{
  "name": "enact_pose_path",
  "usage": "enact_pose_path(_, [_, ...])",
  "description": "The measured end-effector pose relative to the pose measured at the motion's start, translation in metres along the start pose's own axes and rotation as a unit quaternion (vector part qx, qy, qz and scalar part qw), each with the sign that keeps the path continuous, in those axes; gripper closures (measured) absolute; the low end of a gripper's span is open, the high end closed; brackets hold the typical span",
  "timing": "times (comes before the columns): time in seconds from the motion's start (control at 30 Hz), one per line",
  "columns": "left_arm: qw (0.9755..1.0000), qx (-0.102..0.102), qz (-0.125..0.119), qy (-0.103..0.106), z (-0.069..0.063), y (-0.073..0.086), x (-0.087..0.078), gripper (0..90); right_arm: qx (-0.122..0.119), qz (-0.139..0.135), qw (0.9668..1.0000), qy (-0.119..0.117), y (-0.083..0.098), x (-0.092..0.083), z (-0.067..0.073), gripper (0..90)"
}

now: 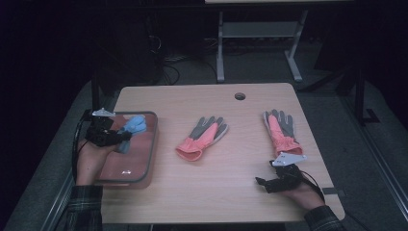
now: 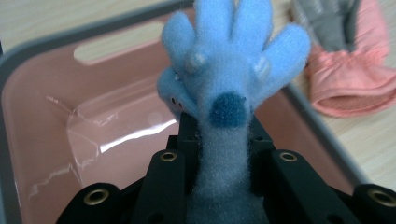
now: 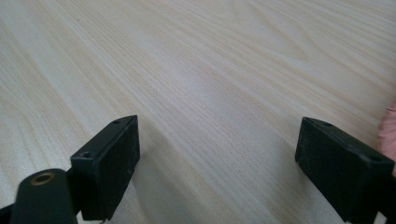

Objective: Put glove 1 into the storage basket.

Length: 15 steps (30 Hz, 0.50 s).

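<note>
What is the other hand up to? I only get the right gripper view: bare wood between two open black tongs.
Observer: The left tongs are shut on a blue glove.
Operator: Where is it holding that?
Observer: Over a pink bin at the left edge of the table.
Operator: Is anything near my tongs?
Observer: A pink-and-grey glove lies flat close beside your right tongs, untouched.
Operator: Just that one?
Observer: No, its twin lies mid-table, between the bin and the first.
</note>
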<state>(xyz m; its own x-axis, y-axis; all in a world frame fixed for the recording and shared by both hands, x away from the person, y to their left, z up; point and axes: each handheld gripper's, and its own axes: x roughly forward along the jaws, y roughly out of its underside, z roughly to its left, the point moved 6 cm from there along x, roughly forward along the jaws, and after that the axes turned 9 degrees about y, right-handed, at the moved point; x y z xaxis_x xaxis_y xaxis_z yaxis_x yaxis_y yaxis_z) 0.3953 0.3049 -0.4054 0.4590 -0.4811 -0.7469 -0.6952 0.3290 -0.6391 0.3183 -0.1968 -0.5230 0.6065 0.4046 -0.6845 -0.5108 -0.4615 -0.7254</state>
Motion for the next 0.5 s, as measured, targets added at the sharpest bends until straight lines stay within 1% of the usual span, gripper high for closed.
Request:
enact_pose_path(0.2, [0.9994,-0.008,0.034,-0.006,0.009,0.011,0.022,74.0,0.000,0.000,1.0000,0.000,0.000,0.000,0.000,13.7])
enact_pose_path(0.27, [0.9988,-0.007,0.048,-0.010,0.011,0.013,0.030,74.0,0.000,0.000,1.0000,0.000,0.000,0.000,0.000,13.7])
enact_pose_path(0.3, [0.9984,-0.008,0.055,-0.009,0.011,0.015,0.035,74.0,0.000,0.000,1.0000,0.000,0.000,0.000,0.000,13.7])
enact_pose_path(0.43, [0.9968,-0.007,0.078,-0.014,0.014,0.020,0.046,74.0,0.000,0.000,1.0000,0.000,0.000,0.000,0.000,13.7])
enact_pose_path(0.5, [0.9961,-0.011,0.086,-0.015,0.015,0.022,0.050,74.0,0.000,0.000,1.0000,0.000,0.000,0.000,0.000,13.7])
